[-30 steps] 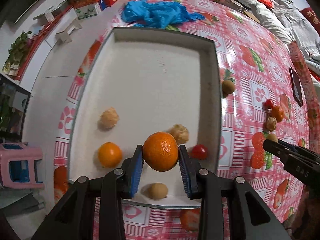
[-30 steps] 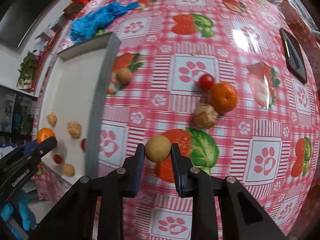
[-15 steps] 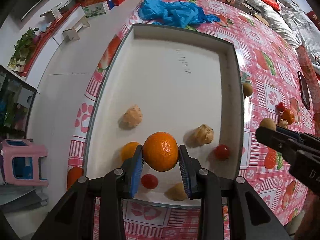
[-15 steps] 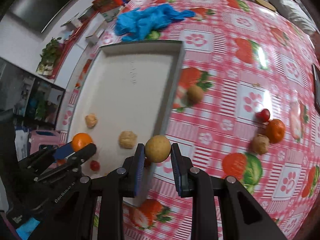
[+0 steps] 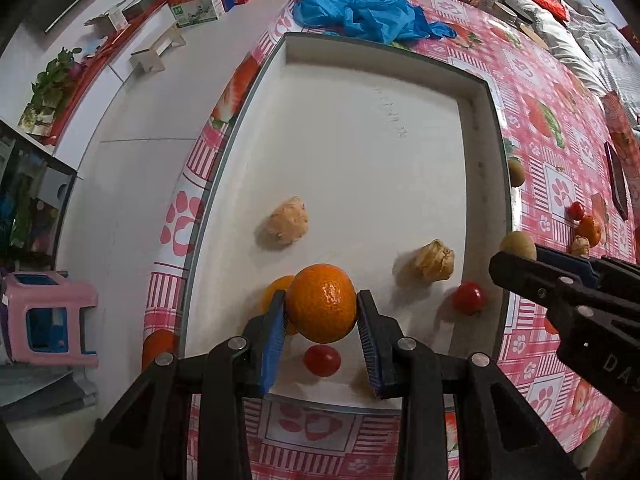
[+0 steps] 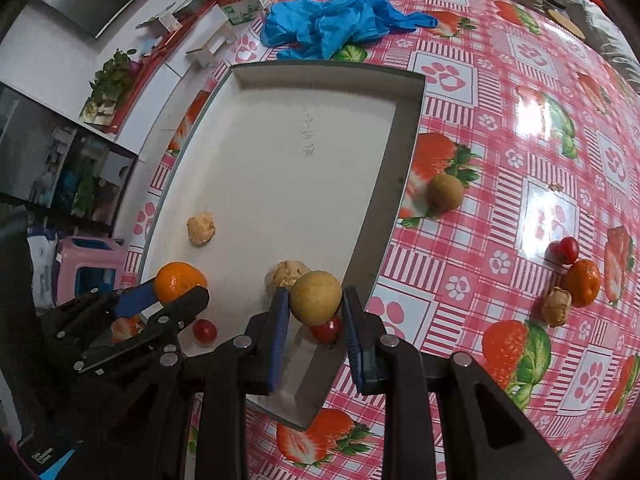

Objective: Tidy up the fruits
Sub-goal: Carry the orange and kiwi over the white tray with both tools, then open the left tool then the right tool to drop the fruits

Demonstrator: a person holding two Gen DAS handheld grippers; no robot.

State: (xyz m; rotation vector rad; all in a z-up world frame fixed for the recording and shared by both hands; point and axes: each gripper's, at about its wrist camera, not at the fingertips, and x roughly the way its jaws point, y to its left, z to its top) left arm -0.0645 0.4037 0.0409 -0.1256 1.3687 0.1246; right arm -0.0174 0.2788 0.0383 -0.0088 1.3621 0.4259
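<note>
- Left gripper (image 5: 322, 316) is clamped on a mandarin orange (image 5: 321, 308), both blue pads pressed to its sides, held above the near end of the white tray (image 5: 486, 152).
- Right beneath and behind it, a second orange (image 5: 274, 294) peeks out on the tray floor, with a cherry tomato (image 5: 322, 360) just in front of the fingertips.
- Right gripper (image 6: 314, 312) has its jaws closed on a round tan-yellow fruit (image 6: 316, 297), carried over the tray's near right corner, close to the rim.
- Under that fruit, another cherry tomato (image 6: 326, 330) sits in the tray; a papery husked fruit (image 6: 286, 274) lies just behind the gripper, and a second husked one (image 6: 201, 229) rests further left.
- Out on the strawberry-print tablecloth (image 6: 500, 160), a brown kiwi-like fruit (image 6: 445, 193) sits just beside the tray's right wall.
- Well off to the right, a little cluster touching together: tomato (image 6: 564, 251), small orange (image 6: 583, 282), husked fruit (image 6: 557, 306).
- Blue plastic gloves (image 6: 340, 24) lie crumpled beyond the tray's far end.
</note>
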